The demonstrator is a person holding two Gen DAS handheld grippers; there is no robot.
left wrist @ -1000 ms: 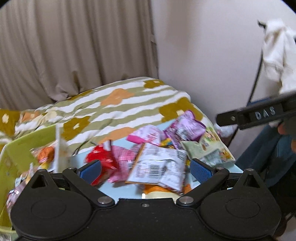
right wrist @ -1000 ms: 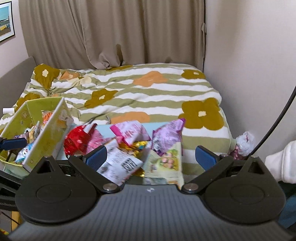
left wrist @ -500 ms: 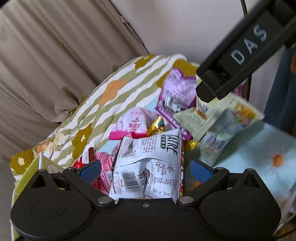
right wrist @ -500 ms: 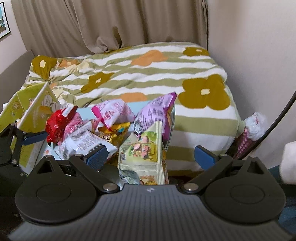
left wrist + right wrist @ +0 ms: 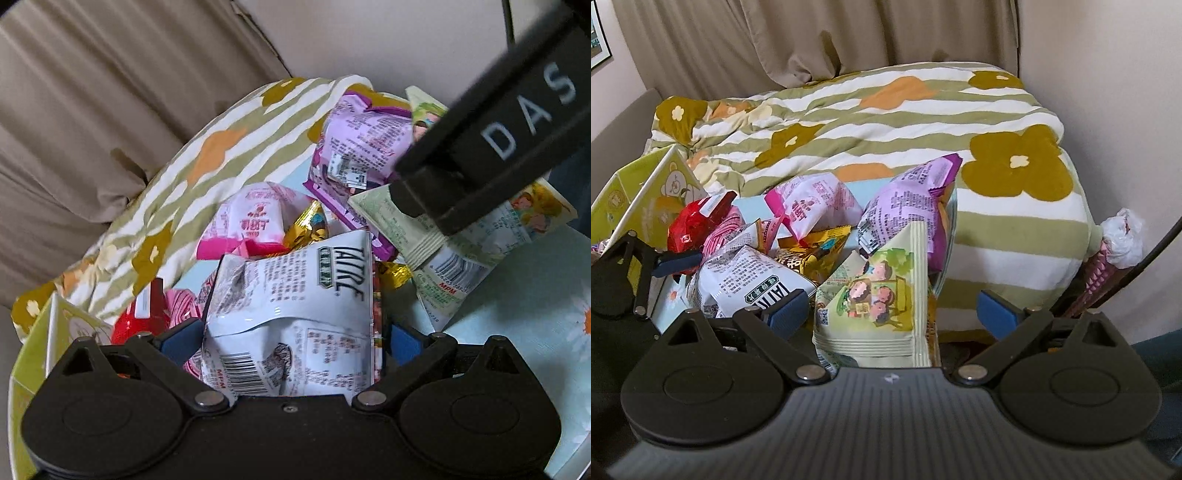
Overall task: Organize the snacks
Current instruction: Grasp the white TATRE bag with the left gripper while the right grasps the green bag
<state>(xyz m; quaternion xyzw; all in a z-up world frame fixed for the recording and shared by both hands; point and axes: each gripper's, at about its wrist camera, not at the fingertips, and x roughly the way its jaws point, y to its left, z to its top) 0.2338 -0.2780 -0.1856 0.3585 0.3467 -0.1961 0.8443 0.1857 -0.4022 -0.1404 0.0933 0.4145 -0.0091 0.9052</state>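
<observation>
Shows the left gripper (image 5: 293,341) tipped down over a heap of snacks, with its jaws just drawn inward around a white snack bag (image 5: 295,306) printed with black text and a barcode. Has that bag lying between the blue pads (image 5: 181,339), each pad right at a bag edge, the jaws not yet together; cannot tell whether either pad presses. Shows the right gripper (image 5: 892,314) spread wide around a pale green bag (image 5: 875,295) with a cartoon picture, standing upright near the left-hand pad and well apart from the other. Puts one black finger of the right gripper, lettered DAS, across that green bag in the left wrist view. Finds the other snacks heaped behind: a purple bag (image 5: 908,206) leaning against the green one, a pink bag (image 5: 809,199), a gold wrapper (image 5: 812,251) and a red packet (image 5: 690,225). Places the whole heap on a light blue daisy-print surface (image 5: 517,295), beside a yellow-green box (image 5: 639,192) at the left. Backs it all with a striped floral duvet (image 5: 886,122) and beige curtains (image 5: 812,37).
</observation>
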